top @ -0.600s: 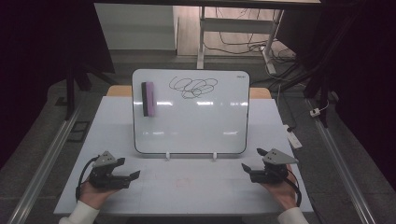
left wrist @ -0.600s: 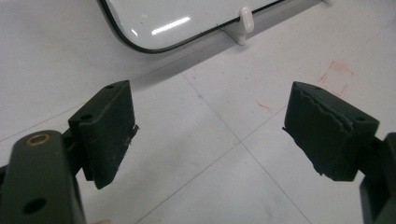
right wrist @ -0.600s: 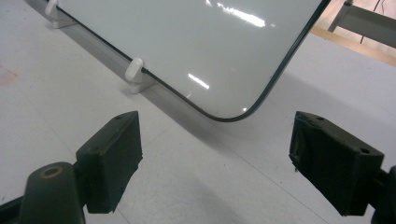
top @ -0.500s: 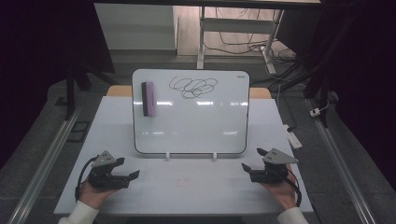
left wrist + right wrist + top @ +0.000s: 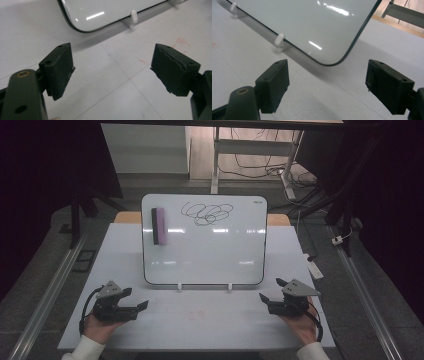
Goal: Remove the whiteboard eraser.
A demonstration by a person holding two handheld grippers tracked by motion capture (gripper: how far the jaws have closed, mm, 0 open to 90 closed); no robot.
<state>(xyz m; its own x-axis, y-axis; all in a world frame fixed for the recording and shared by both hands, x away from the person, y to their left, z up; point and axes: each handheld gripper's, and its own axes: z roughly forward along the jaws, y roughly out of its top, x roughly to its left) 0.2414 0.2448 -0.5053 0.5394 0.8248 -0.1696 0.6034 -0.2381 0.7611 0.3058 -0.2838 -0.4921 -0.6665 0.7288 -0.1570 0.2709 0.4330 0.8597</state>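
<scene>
The left gripper point(image 5: 112, 72) is hovering over the white table point(image 5: 120, 100), jaws standing wide apart, pointing toward the whiteboard's point(image 5: 100, 12) rounded corner and a small white foot point(image 5: 133, 17).

No shift seen in either gripper, left gripper point(image 5: 136, 299) and right gripper point(image 5: 270, 289) held as before, jaws parted, whiteboard point(image 5: 204, 240) unmoved.

I can read no words or numbers, only a black looping scribble point(image 5: 207, 213) on the whiteboard point(image 5: 204, 255), toward twelve o'clock.
</scene>
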